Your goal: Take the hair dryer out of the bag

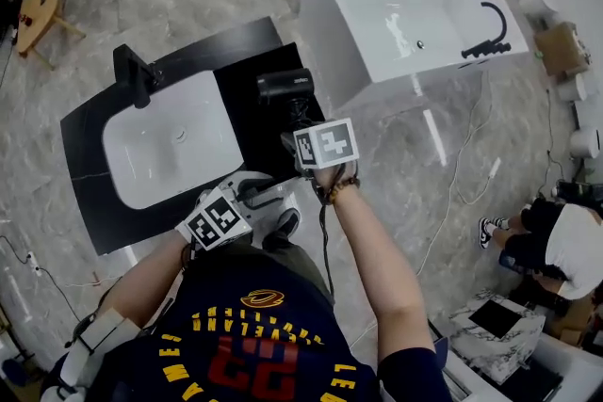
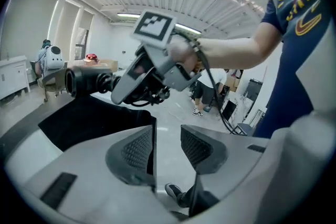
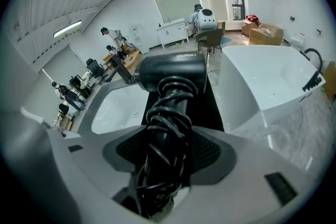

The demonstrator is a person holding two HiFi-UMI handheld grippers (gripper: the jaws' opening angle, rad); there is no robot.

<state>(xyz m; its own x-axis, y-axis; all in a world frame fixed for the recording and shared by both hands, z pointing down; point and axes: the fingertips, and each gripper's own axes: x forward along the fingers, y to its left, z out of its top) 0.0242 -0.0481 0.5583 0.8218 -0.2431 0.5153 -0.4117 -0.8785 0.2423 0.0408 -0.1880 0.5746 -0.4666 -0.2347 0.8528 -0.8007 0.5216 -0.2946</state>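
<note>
The black hair dryer [image 1: 285, 85] hangs in the air over the black countertop [image 1: 94, 202], its handle wrapped in its own coiled cord. My right gripper [image 1: 300, 120] is shut on that wrapped handle [image 3: 168, 128], and the dryer's barrel [image 3: 170, 73] points sideways above the jaws. A flat black bag [image 1: 247, 118] lies on the counter beneath it, beside the basin. My left gripper [image 1: 268, 193] is at the counter's near edge, a little short of the bag [image 2: 89, 118]. Its jaws stand open with nothing between the pads [image 2: 137, 150]. The left gripper view shows the right gripper [image 2: 139, 86] carrying the dryer [image 2: 84, 81].
A white sink basin [image 1: 170, 151] with a black faucet [image 1: 137, 75] is set in the counter. A white bathtub [image 1: 405, 14] with a black tap [image 1: 490, 33] stands to the right. A person [image 1: 556, 240] sits on the floor at far right. Cables trail over the marble floor.
</note>
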